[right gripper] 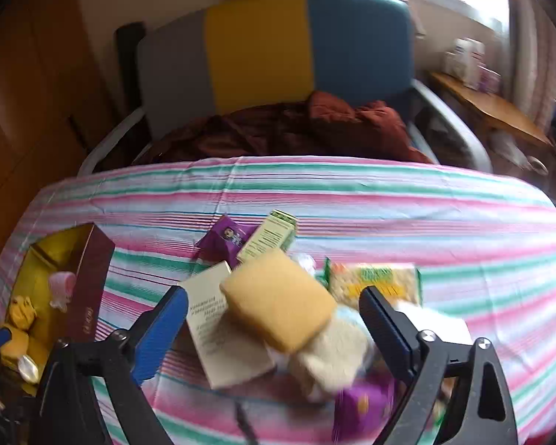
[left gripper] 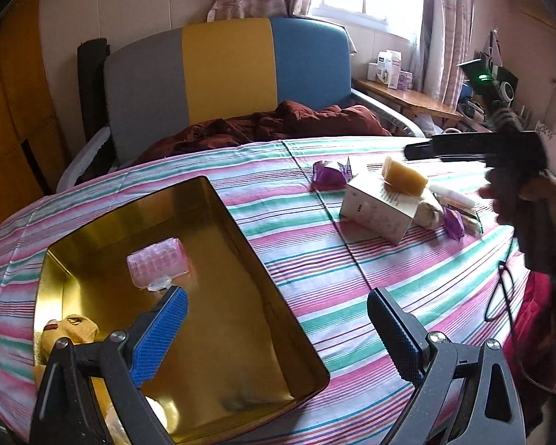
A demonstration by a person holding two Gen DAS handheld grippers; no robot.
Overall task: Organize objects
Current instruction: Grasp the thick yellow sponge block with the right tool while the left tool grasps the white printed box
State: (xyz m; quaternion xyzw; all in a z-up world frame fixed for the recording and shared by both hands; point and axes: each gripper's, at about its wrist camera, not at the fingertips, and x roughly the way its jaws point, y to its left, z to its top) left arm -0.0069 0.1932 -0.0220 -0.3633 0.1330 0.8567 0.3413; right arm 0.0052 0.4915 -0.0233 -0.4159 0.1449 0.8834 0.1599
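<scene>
**Yellow sponge lined up, jaws wide**

Blue-padded right gripper hangs released over the yellow sponge, nothing clamped! That sponge sits perched on a tilted white box amid the pile near the bed's right edge. The left gripper is spread empty over the gold tin by the left edge. Risk, I'd say: a nudge tips the box and the sponge slides off.

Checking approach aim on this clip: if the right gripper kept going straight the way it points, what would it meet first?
Most likely the yellow sponge, lying on the white box squarely between the open right gripper's fingers. Blur leaves depth uncertain; nothing shows nearer.
</scene>
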